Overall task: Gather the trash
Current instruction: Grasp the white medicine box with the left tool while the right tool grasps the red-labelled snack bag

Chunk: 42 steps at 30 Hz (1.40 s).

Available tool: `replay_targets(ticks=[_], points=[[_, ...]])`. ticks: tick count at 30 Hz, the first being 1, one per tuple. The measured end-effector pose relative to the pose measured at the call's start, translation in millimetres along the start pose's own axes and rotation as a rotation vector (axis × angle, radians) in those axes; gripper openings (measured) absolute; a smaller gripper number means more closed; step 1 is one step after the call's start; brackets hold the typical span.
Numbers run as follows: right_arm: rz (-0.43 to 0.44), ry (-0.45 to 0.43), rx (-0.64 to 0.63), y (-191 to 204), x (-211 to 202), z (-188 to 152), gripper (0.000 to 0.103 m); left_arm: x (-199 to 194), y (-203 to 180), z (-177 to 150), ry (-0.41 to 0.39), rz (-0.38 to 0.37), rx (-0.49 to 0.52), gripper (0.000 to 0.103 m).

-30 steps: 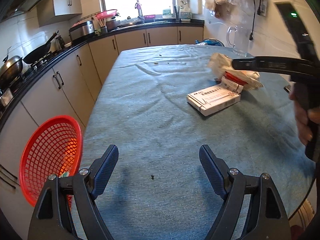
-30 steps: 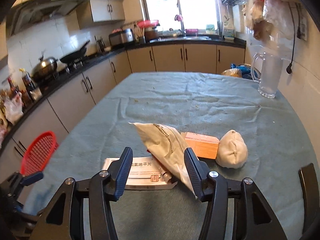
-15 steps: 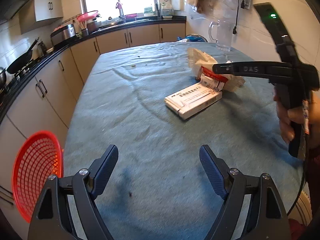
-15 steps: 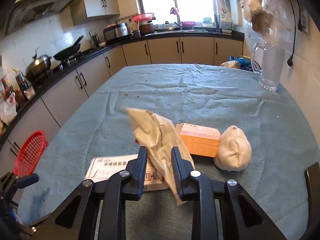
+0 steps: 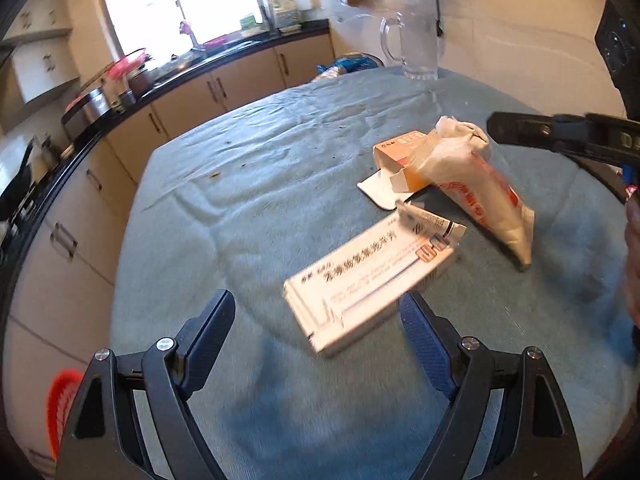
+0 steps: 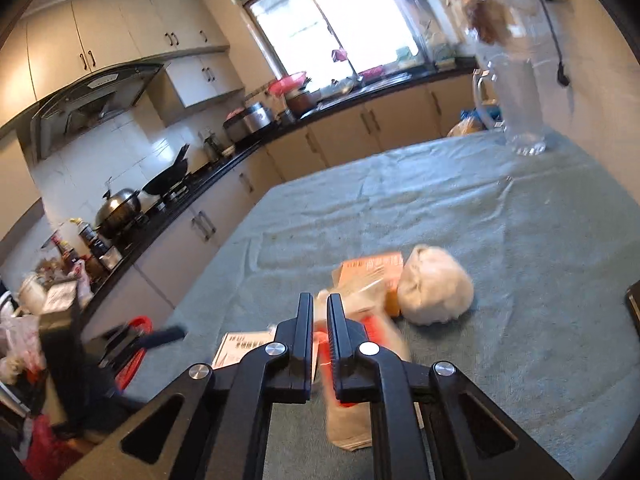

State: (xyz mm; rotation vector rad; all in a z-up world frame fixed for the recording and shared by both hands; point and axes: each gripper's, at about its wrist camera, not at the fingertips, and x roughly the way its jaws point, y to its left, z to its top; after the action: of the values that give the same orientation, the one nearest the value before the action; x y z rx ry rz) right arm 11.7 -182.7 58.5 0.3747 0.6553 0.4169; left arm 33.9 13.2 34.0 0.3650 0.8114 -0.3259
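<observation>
My right gripper [image 6: 319,312] is shut on a white plastic wrapper with red print [image 6: 352,384], which also shows in the left wrist view [image 5: 476,192], hanging from the right gripper's finger [image 5: 560,136]. A white medicine box [image 5: 372,276] lies flat on the blue cloth, just ahead of my open, empty left gripper [image 5: 316,328]. An orange box [image 5: 404,156] with its flap open lies behind it, next to a crumpled white wad [image 6: 436,286].
The table [image 5: 248,200] has a blue cloth. A red basket [image 5: 60,404] sits off its left edge, also in the right wrist view [image 6: 134,356]. A glass pitcher [image 5: 416,44] stands at the far right corner. Kitchen counters run along the left and back.
My right gripper has closed on the wrapper and lifted it. My left gripper has moved forward and right toward the white box; the red basket has slid to the lower left edge.
</observation>
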Motion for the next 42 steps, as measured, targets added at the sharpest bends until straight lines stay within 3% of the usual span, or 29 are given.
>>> replay_targets(ticks=[4, 11, 14, 16, 19, 22, 23, 26, 28, 30, 31, 35, 37, 38, 42], points=[[0.030, -0.029, 0.118, -23.6, -9.4, 4.4, 0.009, 19.9, -3.7, 16.3, 0.014, -0.035, 0.061, 0.084], [0.022, -0.021, 0.170, -32.8, -9.4, 4.4, 0.010, 38.1, -1.8, 30.1, 0.038, -0.163, 0.127, 0.089], [0.028, -0.009, 0.183, -36.2, -7.9, 4.3, 0.010, 42.2, -4.1, 24.0, 0.085, -0.249, 0.137, 0.090], [0.025, -0.005, 0.184, -38.4, -7.8, 3.9, 0.010, 43.9, -12.3, 14.4, 0.102, -0.227, 0.174, 0.090], [0.025, 0.005, 0.183, -39.2, -6.4, 2.7, 0.015, 39.6, -10.7, 7.4, 0.111, -0.268, 0.118, 0.091], [0.012, 0.030, 0.168, -37.9, -2.6, 1.0, 0.041, 31.4, -15.7, -0.1, 0.119, -0.218, 0.061, 0.090], [0.007, 0.036, 0.157, -36.1, -1.8, 0.3, 0.047, 28.9, -17.9, -2.3, 0.126, -0.202, 0.041, 0.083], [-0.012, 0.061, 0.117, -30.1, 3.2, -1.5, 0.052, 18.1, -27.4, -7.1, 0.133, -0.154, -0.047, 0.060], [-0.021, 0.077, 0.092, -26.2, 7.1, -2.6, 0.052, 15.4, -30.9, -7.3, 0.137, -0.130, -0.081, 0.054], [-0.044, 0.084, 0.062, -22.5, 9.4, -4.5, 0.054, 17.7, -32.1, -4.5, 0.135, -0.084, -0.100, 0.055], [-0.060, 0.087, 0.045, -20.7, 10.4, -5.4, 0.055, 20.5, -32.0, -2.2, 0.134, -0.066, -0.104, 0.060], [-0.092, 0.091, 0.026, -20.3, 13.0, -7.0, 0.056, 32.5, -26.1, 8.0, 0.145, -0.077, -0.153, 0.067], [-0.096, 0.094, 0.027, -21.7, 13.8, -7.4, 0.056, 35.6, -23.9, 11.2, 0.140, -0.072, -0.172, 0.066], [-0.100, 0.096, 0.027, -22.5, 14.3, -7.6, 0.056, 35.0, -22.5, 10.6, 0.129, -0.068, -0.181, 0.059], [-0.101, 0.109, 0.009, -19.1, 17.2, -10.0, 0.056, 24.8, -14.3, 1.8, 0.098, -0.068, -0.222, 0.057]])
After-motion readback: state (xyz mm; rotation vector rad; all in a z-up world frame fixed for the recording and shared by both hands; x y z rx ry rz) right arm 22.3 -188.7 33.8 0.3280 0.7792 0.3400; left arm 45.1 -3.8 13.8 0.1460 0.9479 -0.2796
